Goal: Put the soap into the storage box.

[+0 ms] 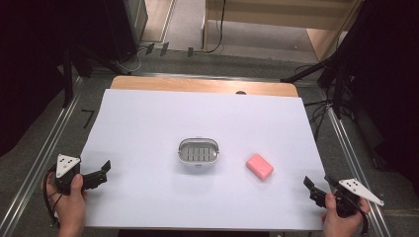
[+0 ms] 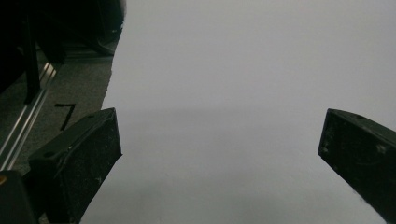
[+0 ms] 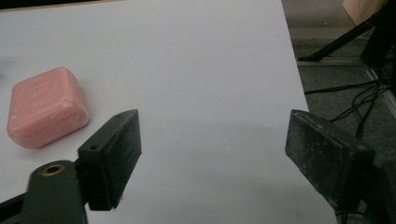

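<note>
Pink soap [image 1: 260, 166] lies right of the soap dish [image 1: 198, 153]; both tongs gape apart, holding nothing.

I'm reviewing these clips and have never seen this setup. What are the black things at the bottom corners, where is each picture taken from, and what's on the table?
A person holds a handheld two-jaw gripper in each hand: the left gripper and the right gripper. The high view looks down from above the person's side. Each of the other two pictures comes from a camera riding on one gripper, looking along its black jaws. On the white table cover sit a white soap dish with a slatted insert and, apart from it, a pink soap bar. Both grippers are open and hold nothing.
</note>
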